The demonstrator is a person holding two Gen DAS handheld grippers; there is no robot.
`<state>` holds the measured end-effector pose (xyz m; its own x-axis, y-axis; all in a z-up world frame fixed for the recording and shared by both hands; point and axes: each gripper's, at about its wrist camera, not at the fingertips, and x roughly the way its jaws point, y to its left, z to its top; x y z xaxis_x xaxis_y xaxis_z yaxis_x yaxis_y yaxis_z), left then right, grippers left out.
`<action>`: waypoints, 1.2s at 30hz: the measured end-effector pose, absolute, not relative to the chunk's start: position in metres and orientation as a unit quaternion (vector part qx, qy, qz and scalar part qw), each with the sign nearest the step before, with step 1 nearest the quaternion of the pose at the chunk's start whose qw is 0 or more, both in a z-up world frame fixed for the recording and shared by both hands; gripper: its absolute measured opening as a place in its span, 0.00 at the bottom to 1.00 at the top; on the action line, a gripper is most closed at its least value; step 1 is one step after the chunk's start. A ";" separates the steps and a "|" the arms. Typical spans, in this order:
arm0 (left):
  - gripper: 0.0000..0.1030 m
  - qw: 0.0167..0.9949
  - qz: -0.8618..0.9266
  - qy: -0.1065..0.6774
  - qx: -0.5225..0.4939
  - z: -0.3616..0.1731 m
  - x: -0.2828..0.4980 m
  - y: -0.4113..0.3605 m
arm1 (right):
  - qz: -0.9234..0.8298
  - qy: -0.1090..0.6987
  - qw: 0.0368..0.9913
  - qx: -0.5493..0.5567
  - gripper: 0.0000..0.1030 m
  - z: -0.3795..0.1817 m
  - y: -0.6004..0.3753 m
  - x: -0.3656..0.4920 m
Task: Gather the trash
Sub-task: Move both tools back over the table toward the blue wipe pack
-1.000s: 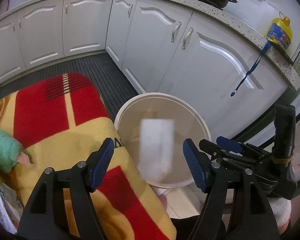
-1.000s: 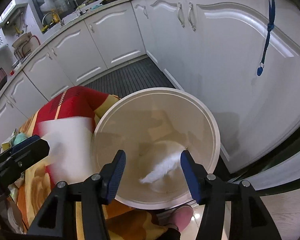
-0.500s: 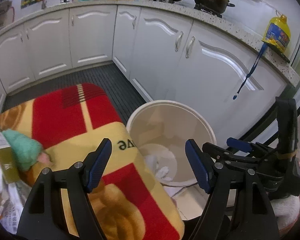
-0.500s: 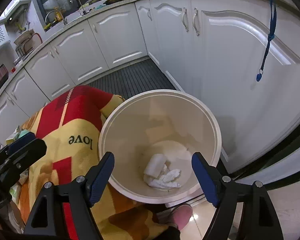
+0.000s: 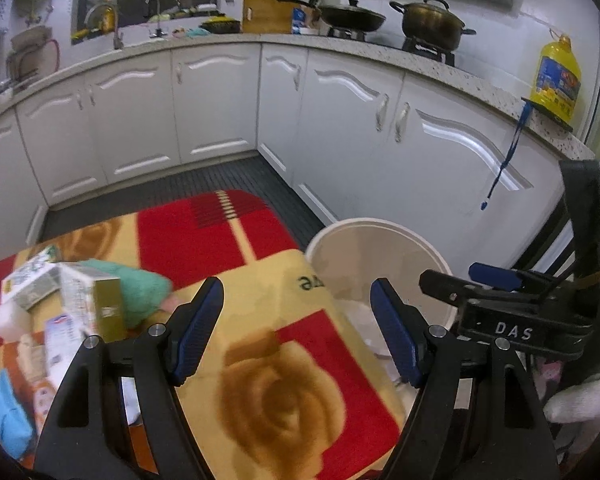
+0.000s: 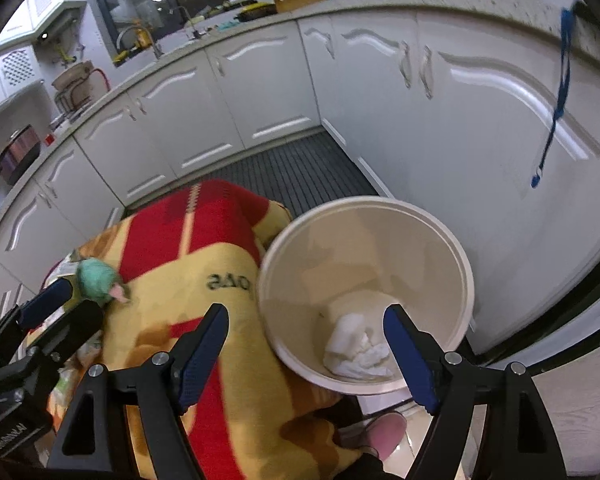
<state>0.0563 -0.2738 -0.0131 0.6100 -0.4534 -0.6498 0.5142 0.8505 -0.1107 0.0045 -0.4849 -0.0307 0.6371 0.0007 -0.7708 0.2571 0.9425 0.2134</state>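
Your left gripper (image 5: 296,328) stands spread with nothing between its blue pads, hanging over the near edge of the patterned blanket (image 5: 284,392). Your right gripper (image 6: 306,354) is spread as well; its jaws have just been opening, and nothing sits between them, with the white bin (image 6: 466,280) showing through the gap below.

Judging by that, you are between drops: the crumpled white tissue (image 6: 356,350) lies at the bottom of the bin, against its near wall, and both tongs are free. The bin stands on the floor just off the blanket's right edge.

The next move calls for going back to the pile at the blanket's left edge. There a gold-sided carton (image 5: 94,306) stands roughly upright, its long axis near vertical and its broad printed face turned left; a second printed box (image 5: 30,282) lies flat beside it, long axis running along the left edge. A teal fuzzy ball (image 5: 142,294) rests just right of the cartons, touching them as far as the blur lets you tell. Pick one piece, close across its narrow sides, and carry it right to the bin.
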 end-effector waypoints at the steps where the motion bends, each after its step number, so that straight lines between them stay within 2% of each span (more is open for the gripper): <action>1: 0.73 0.899 -0.266 0.346 0.043 -0.011 0.054 -0.267 | -0.070 0.417 0.894 0.149 0.75 -0.027 -0.479 0.004; 17: 0.73 0.902 -0.235 0.361 -0.016 -0.001 0.042 -0.145 | 0.035 0.384 0.916 0.113 0.75 0.010 -0.379 0.012; 36: 0.73 0.914 -0.144 0.380 -0.023 -0.025 0.043 -0.030 | 0.139 0.393 0.906 0.070 0.80 0.008 -0.279 0.033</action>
<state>0.0431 -0.0296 -0.0255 0.6701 -0.2802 -0.6874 0.2459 0.9575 -0.1507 0.0333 -0.2792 0.0082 0.6518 0.3077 -0.6931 -0.1971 0.9513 0.2369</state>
